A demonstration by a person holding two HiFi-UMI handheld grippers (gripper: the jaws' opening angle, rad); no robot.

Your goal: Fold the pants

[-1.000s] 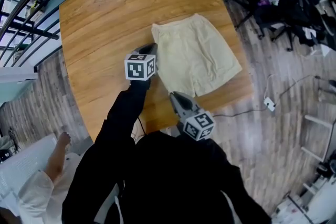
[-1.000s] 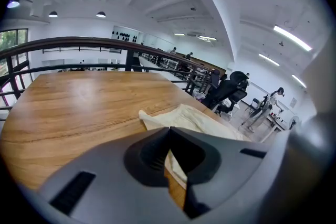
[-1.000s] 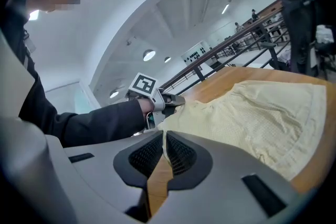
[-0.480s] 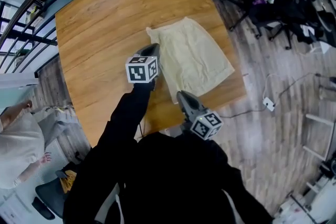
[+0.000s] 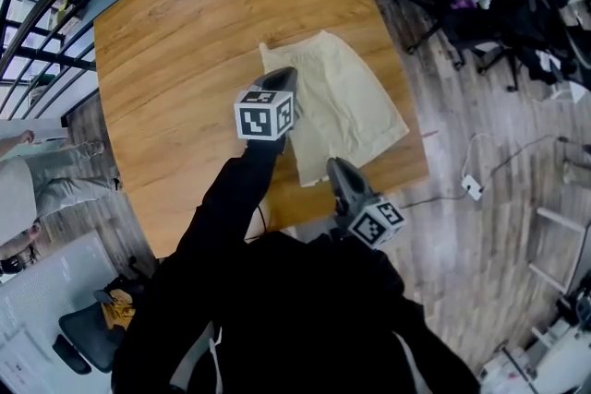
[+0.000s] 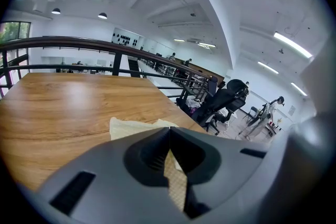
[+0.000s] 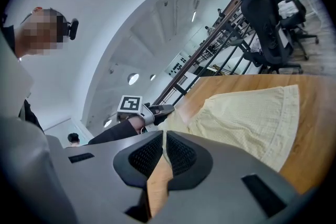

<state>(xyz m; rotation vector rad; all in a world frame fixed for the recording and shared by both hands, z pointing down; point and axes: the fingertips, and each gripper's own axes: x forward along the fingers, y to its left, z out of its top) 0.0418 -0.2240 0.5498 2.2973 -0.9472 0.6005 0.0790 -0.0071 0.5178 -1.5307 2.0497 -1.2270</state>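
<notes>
While the person's black sleeves (image 5: 277,291) reach out from the near edge, the right gripper (image 5: 336,165) sits closest, at the near hem of the pale yellow shorts (image 5: 346,97). Its fingers (image 7: 147,157) are pressed together, with only a thin sliver of pale fabric showing between the tips and bare wood behind them. A little farther and to the left, the left gripper (image 5: 284,75) reaches the left edge of the shorts. Its fingers are also pressed together, and woven yellow cloth fills the slot just behind the tips, so it is pinching the fabric.

The shorts lie flat on the right half of the wooden counter (image 5: 175,60), their right corner near the counter's right edge. The left half of the counter is well apart from them.

Left of the counter, a person in light clothing (image 5: 37,189) stands on the plank floor (image 5: 462,272). Beyond the far edge runs a dark railing (image 6: 79,42), and past the far right corner stands a black office chair (image 6: 226,102)
</notes>
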